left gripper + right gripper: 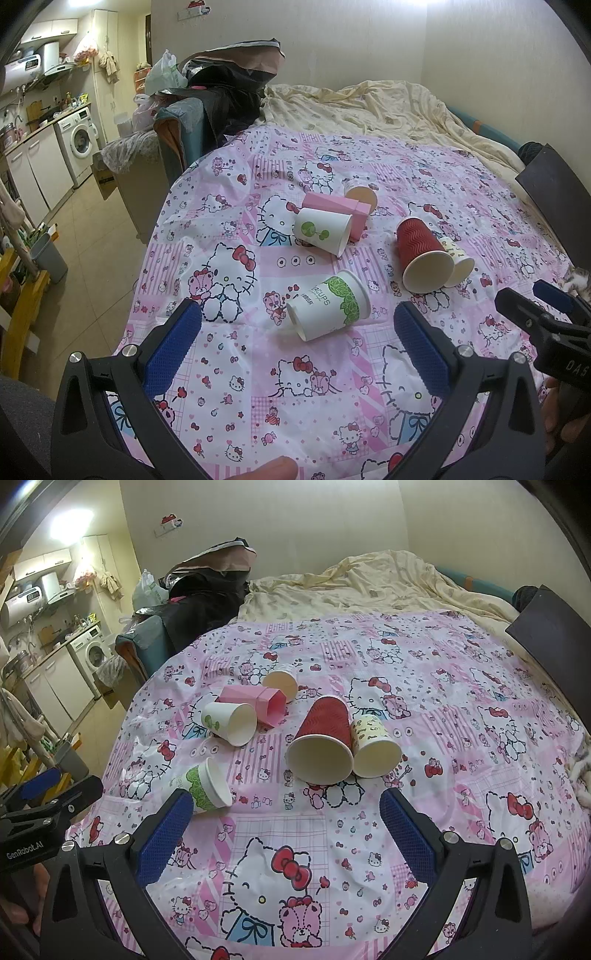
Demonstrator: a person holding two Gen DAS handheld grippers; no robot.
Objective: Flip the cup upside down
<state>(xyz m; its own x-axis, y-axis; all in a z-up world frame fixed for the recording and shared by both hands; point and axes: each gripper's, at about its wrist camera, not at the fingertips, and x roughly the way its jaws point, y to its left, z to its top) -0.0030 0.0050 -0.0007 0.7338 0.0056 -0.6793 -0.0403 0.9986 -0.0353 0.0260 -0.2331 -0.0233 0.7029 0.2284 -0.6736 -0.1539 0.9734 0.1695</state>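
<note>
Ribbed red paper cup [325,738] on its side mid-table, smooth leaf-print cup [328,310] toppled nearer the front edge, glossy crinkled tablecloth [295,834], left hand-held gripper [295,343] and right hand-held gripper [288,823] both spread, empty

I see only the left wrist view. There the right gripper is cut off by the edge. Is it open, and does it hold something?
Observer: The right gripper is open, with nothing between its fingers.
Operator: Behind the red cup I see a small cup, half hidden. How does it lie?
Observer: The small yellow cup lies on its side, its wall against the red cup, both mouths toward the right wrist camera.
Operator: And the mouth of the leaf-print cup?
Observer: The leaf-print cup lies on its side, and in the right wrist view its open mouth faces right.
</note>
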